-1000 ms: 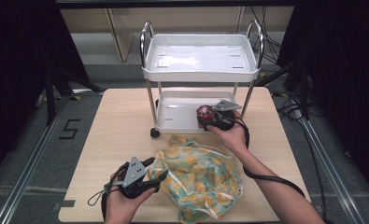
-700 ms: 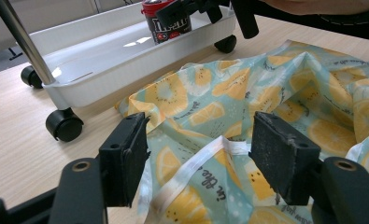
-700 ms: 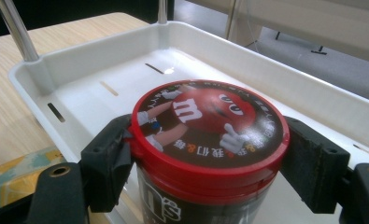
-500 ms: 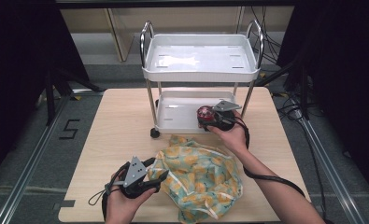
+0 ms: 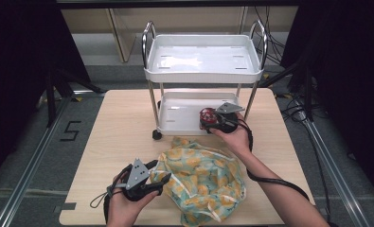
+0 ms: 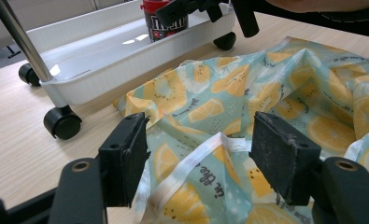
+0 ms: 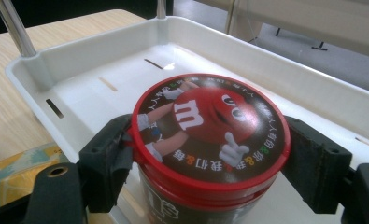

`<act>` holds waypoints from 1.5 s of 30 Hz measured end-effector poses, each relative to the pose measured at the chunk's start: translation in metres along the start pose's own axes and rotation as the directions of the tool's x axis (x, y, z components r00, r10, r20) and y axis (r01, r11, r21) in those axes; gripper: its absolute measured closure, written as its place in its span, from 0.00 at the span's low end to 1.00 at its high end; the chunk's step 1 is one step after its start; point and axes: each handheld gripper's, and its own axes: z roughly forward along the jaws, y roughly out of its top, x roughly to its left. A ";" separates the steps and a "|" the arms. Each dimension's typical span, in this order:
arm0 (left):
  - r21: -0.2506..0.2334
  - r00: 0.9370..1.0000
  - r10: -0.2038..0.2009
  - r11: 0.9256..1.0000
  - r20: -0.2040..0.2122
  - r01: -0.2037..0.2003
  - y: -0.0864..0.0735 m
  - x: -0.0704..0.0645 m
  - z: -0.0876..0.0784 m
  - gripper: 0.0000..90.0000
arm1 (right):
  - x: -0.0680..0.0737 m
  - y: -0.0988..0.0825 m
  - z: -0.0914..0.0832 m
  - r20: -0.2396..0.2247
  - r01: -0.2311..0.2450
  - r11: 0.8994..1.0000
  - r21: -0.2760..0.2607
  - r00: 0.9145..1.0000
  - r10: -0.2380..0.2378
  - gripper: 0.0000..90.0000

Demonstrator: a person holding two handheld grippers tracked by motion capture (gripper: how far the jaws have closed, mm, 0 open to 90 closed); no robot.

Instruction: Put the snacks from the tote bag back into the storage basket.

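Observation:
A red-lidded candy can (image 7: 210, 121) with a cartoon figure on its lid stands upright at the near right of the cart's lower white tray (image 7: 102, 65). My right gripper (image 7: 210, 154) is shut on it, one pad against each side of the lid; in the high view the can (image 5: 206, 114) sits at the tip of the right gripper (image 5: 214, 122). A teal bag printed with lemon slices (image 5: 203, 177) lies crumpled on the table in front of the cart. My left gripper (image 6: 198, 154) stands open at the bag's left edge, with the bag's white strap (image 6: 191, 163) between its jaws and untouched.
A white two-tier cart (image 5: 203, 75) on black casters (image 6: 60, 123) stands at the table's far middle, its upper tray bare. The wooden table (image 5: 118, 137) has free room to the left of the cart and the bag. Chrome posts (image 7: 14, 25) rise at the tray corners.

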 end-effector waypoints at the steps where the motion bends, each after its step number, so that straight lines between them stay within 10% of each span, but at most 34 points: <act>1: 0.000 1.000 0.000 1.000 0.000 0.000 0.000 0.000 0.000 0.40 | 0.000 0.000 0.000 0.000 0.000 1.000 0.000 1.000 0.000 0.27; 45: 0.008 1.000 0.010 1.000 0.001 -0.010 0.001 -0.002 0.001 0.39 | 0.017 0.006 -0.026 0.014 -0.055 0.998 0.032 0.998 0.054 0.17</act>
